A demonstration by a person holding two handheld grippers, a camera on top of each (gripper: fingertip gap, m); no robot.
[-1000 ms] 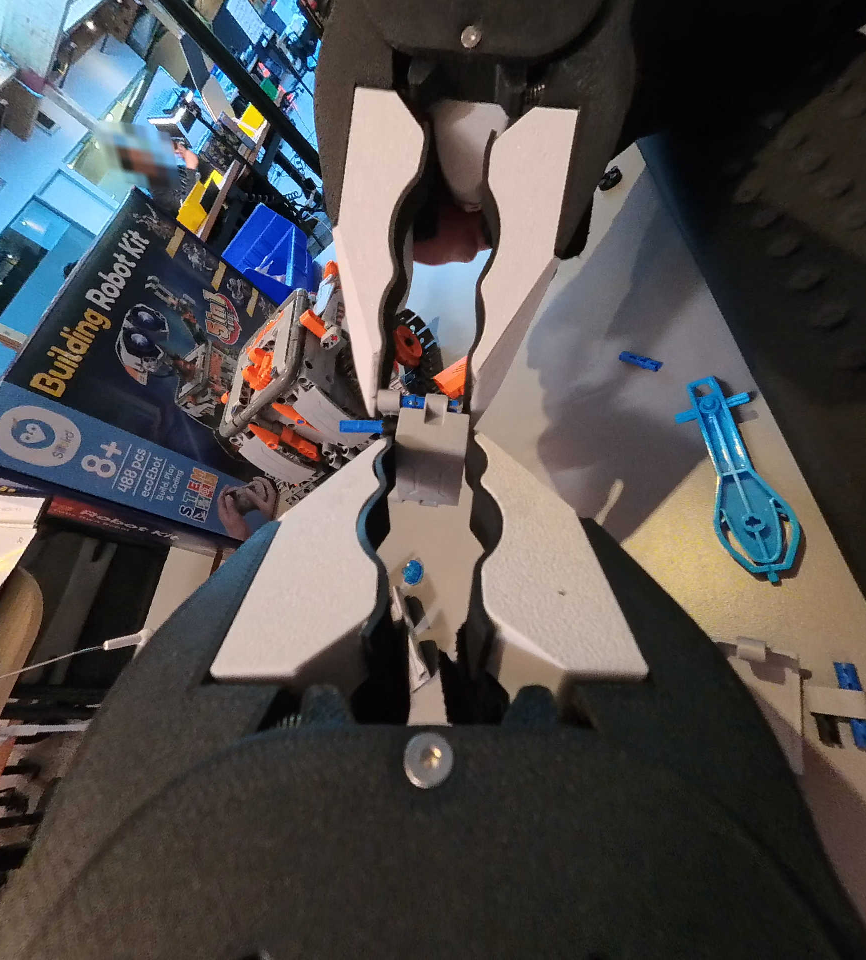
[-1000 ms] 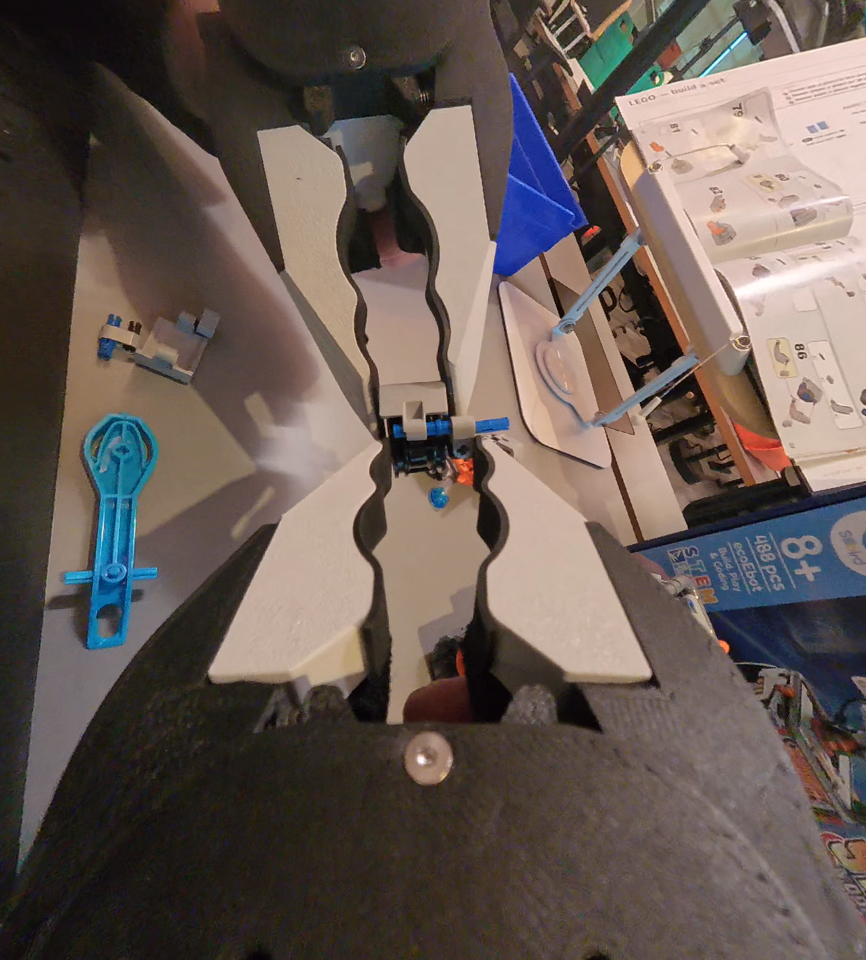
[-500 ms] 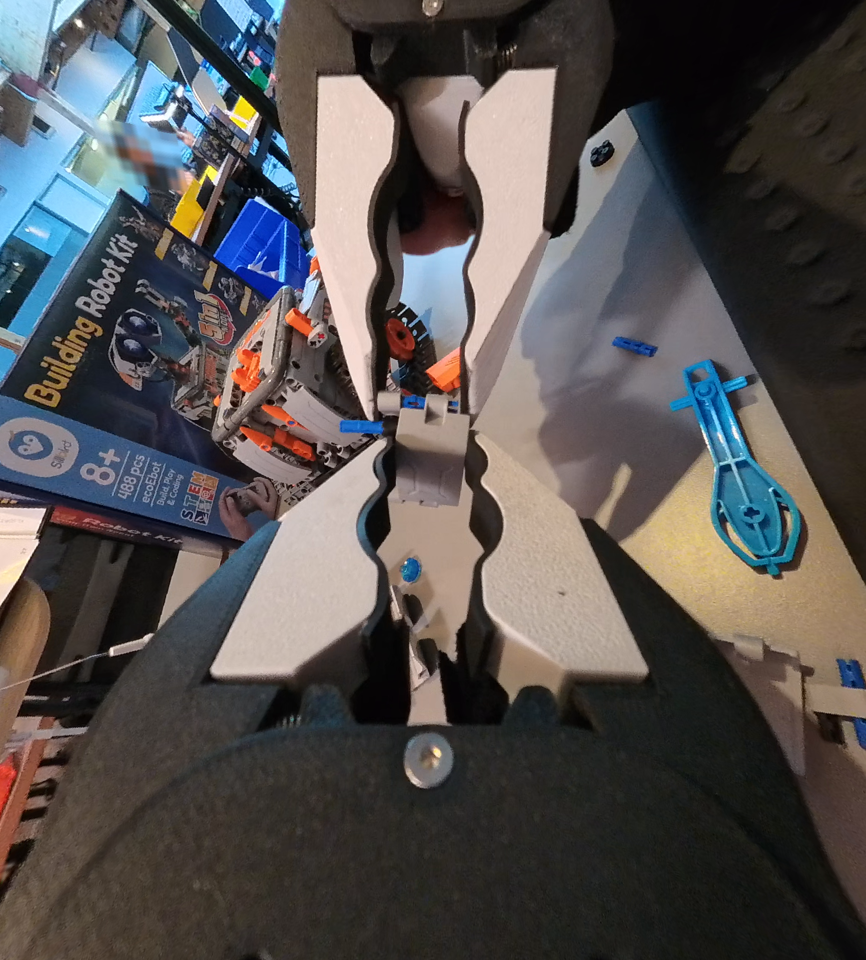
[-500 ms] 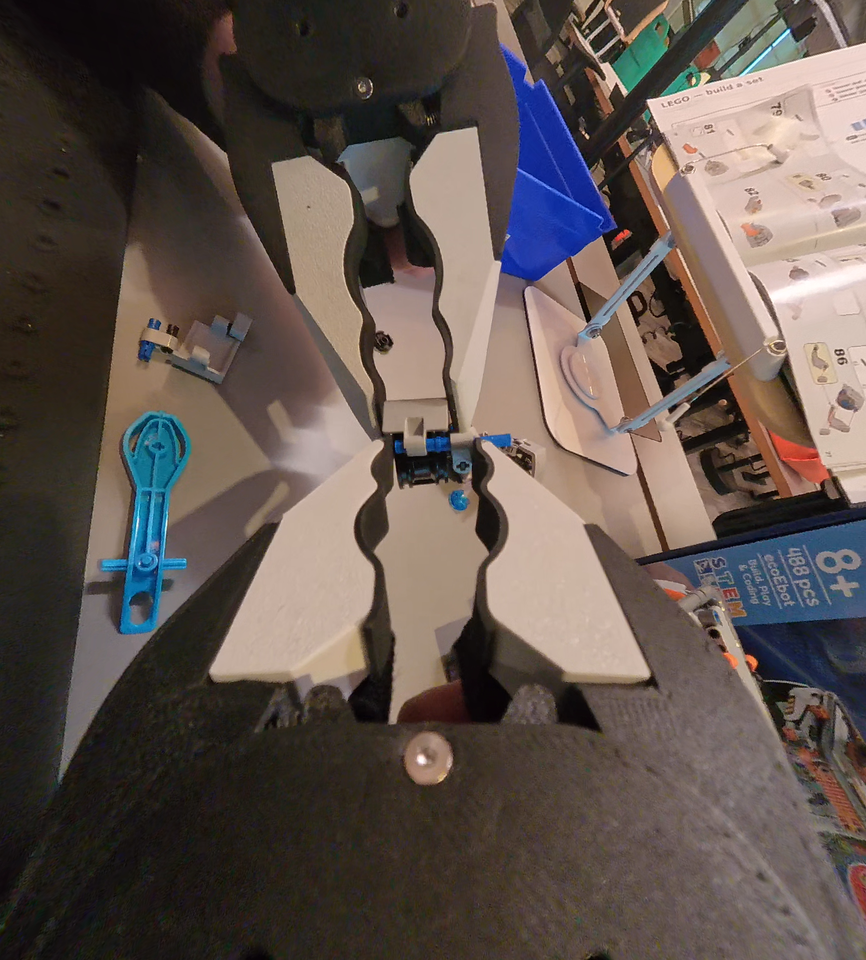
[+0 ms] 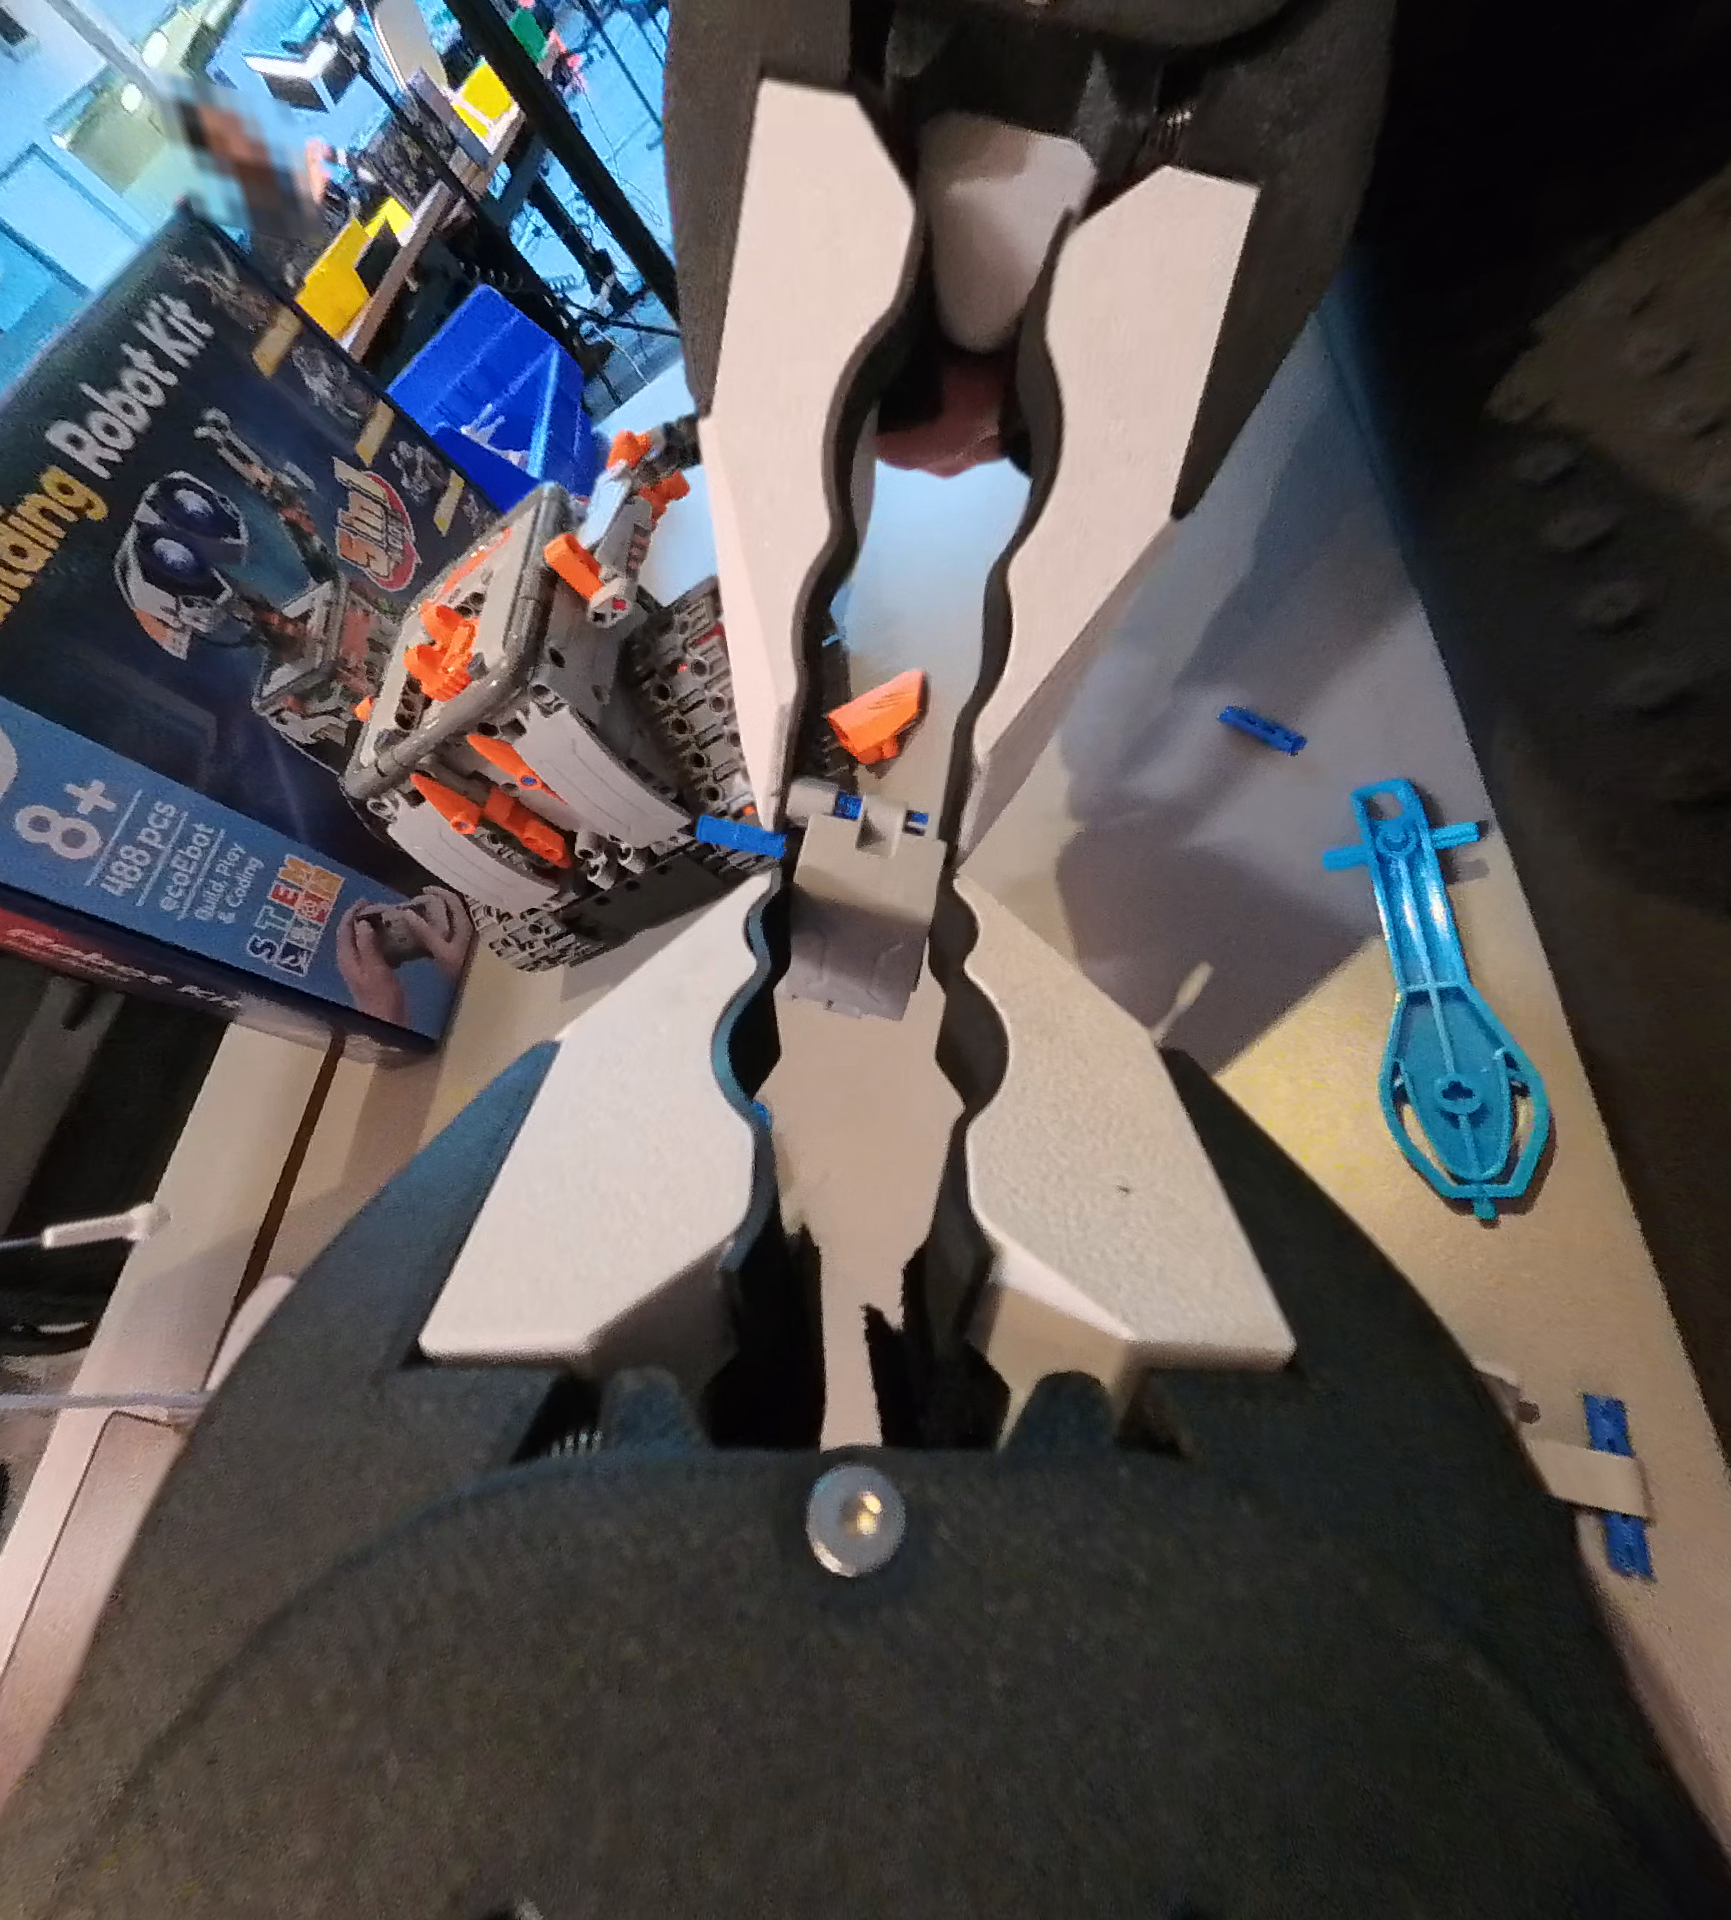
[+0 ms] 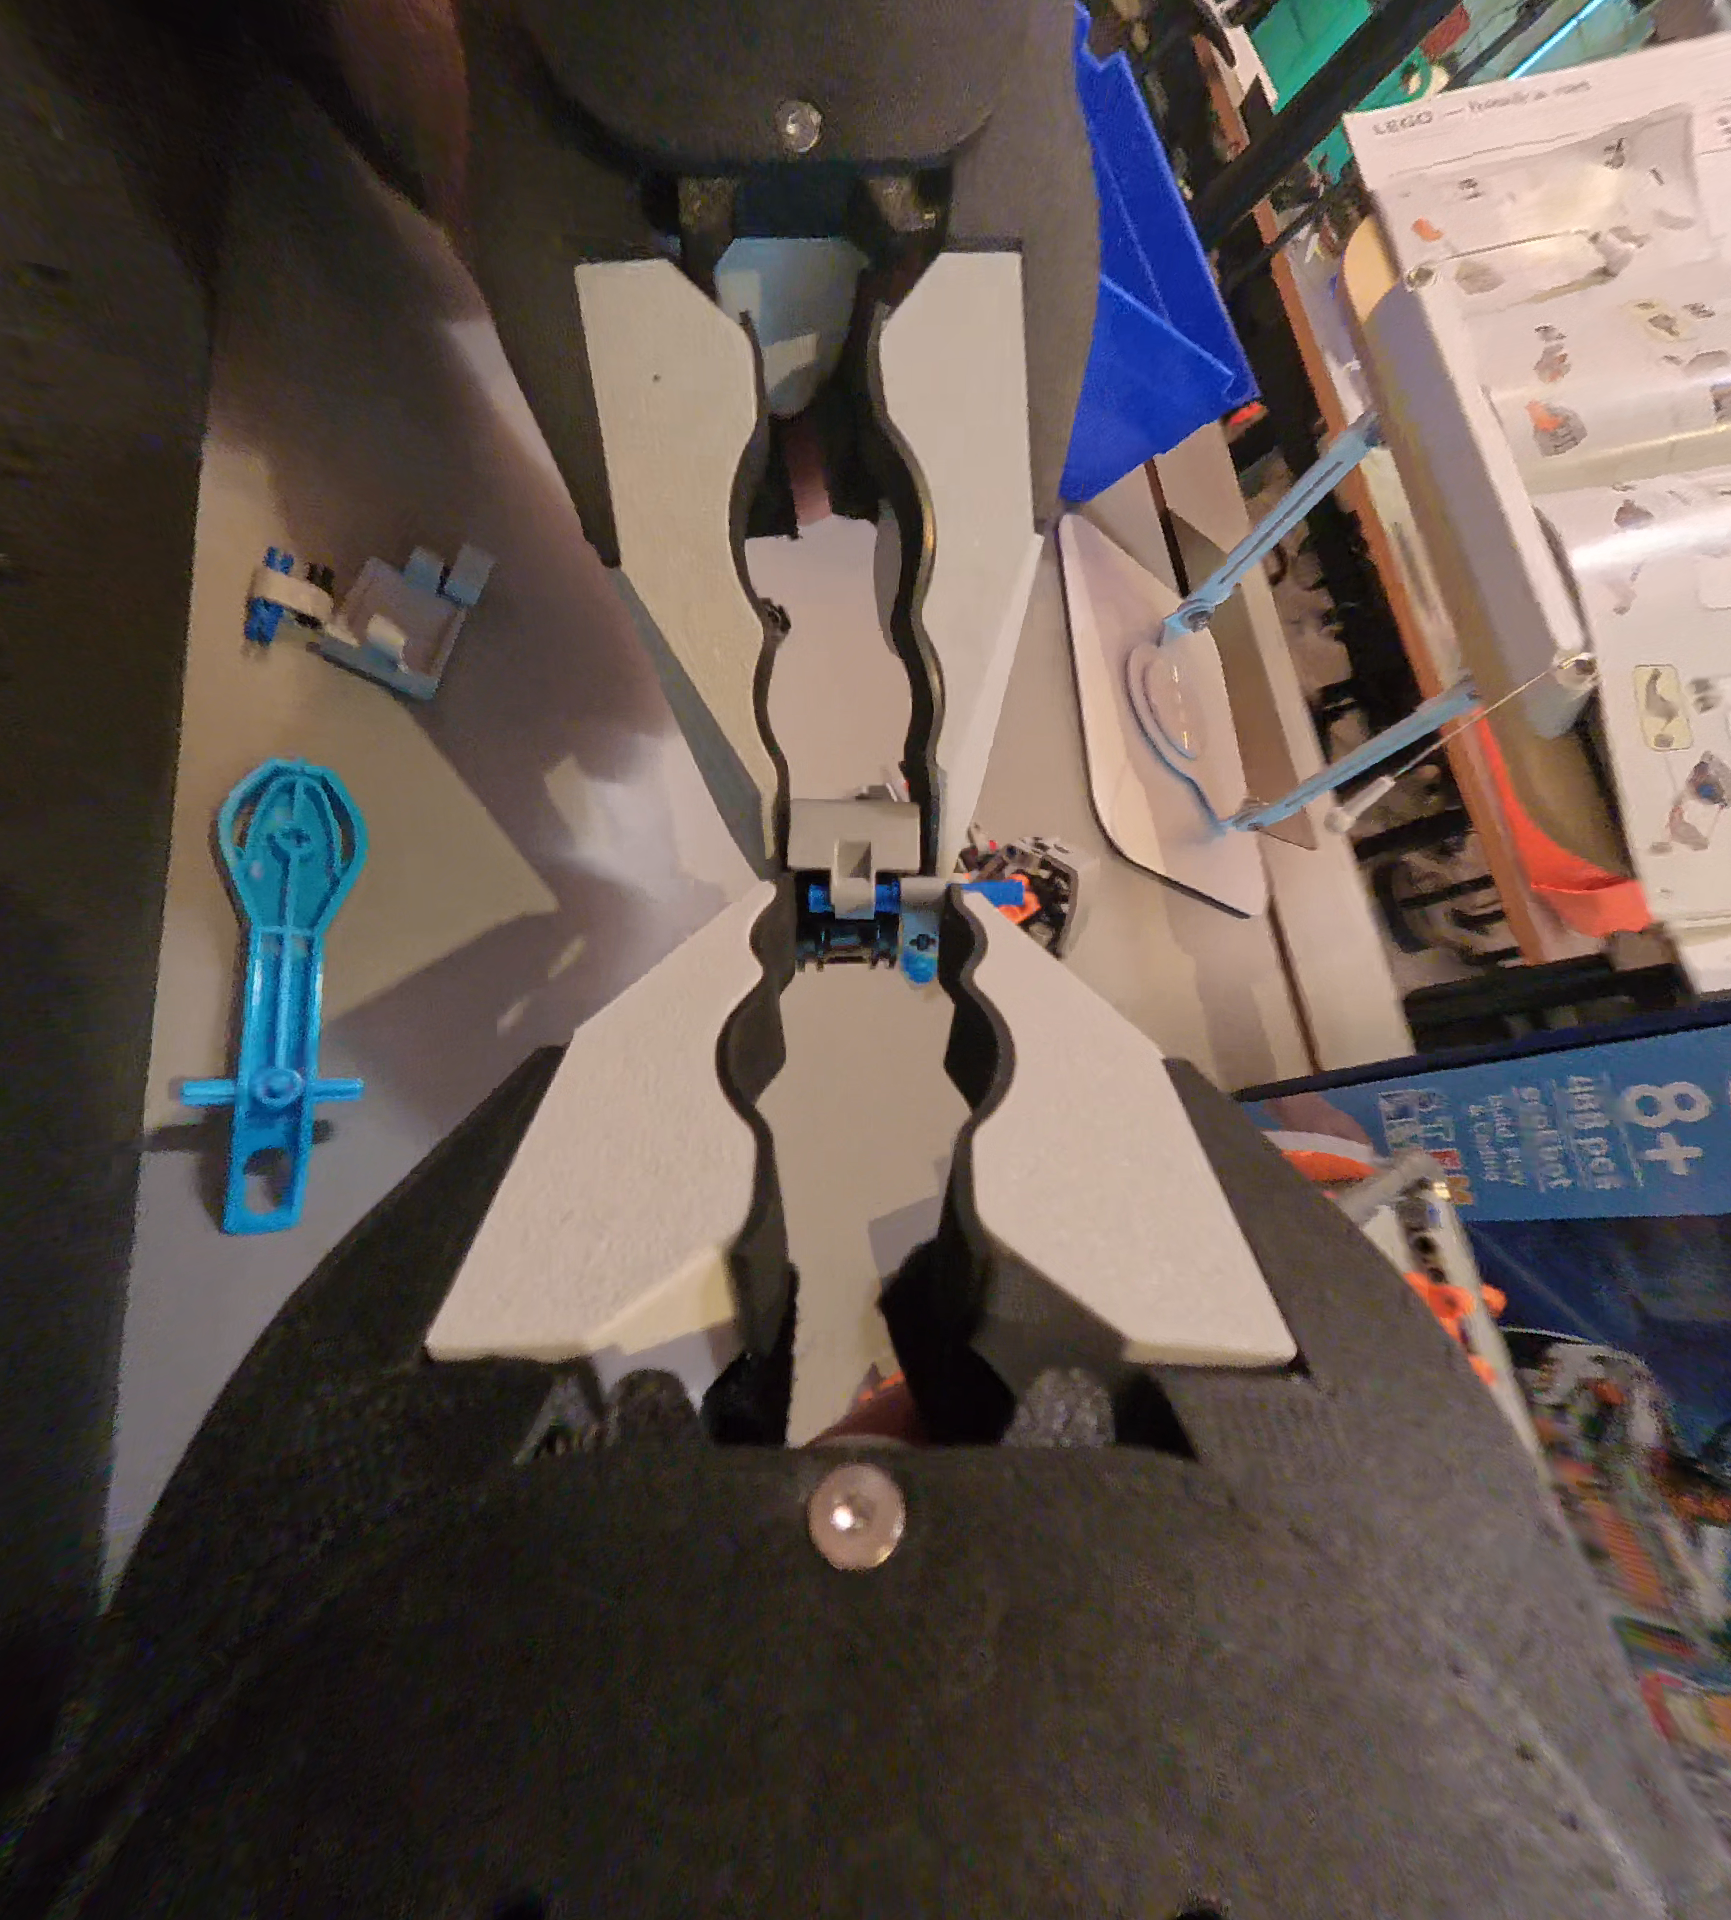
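Matt grey plastic brick (image 5: 856, 914), glossy cardboard box (image 5: 144, 665), smooth white table (image 5: 1360, 1195)

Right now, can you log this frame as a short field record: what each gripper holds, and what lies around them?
left gripper: shut on grey curved piece
right gripper: shut on black-and-blue part, tip to tip with the left gripper
joint: blue pin sticks out sideways
table: blue tool, loose small blue pin
behind: orange-grey model, kit box
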